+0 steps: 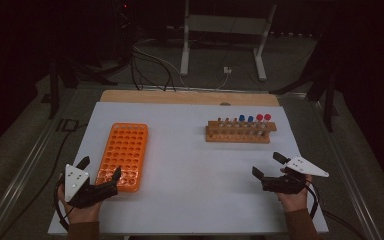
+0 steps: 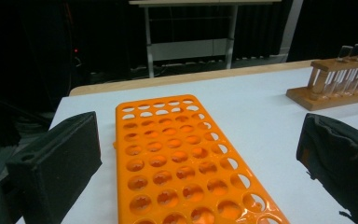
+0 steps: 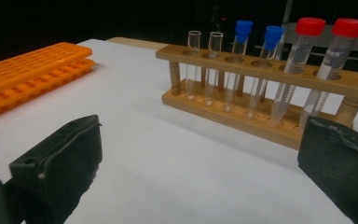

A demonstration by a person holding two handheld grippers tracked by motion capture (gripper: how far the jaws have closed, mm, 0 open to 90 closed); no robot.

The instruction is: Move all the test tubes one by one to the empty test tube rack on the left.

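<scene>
Tubes unmoved, orange rack empty

Nothing transferred yet: six test tubes (image 3: pixel 261 70) upright in wooden rack (image 1: pixel 238 131) near surface's far right edge; orange rack (image 1: pixel 123 155) empty at left. Left gripper (image 1: pixel 100 170), right gripper (image 1: pixel 268 165): jaws spread wide, grasping nothing, near front corners.

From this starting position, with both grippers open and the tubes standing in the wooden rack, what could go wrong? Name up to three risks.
1. The tubes stand close together in the wooden rack; the right gripper's wide jaws may knock a neighbour while closing on one.
2. The two uncapped glass tubes look fragile; a hard squeeze could crack them.
3. The orange rack lies unsecured beside the left gripper; a nudge could slide it.
</scene>
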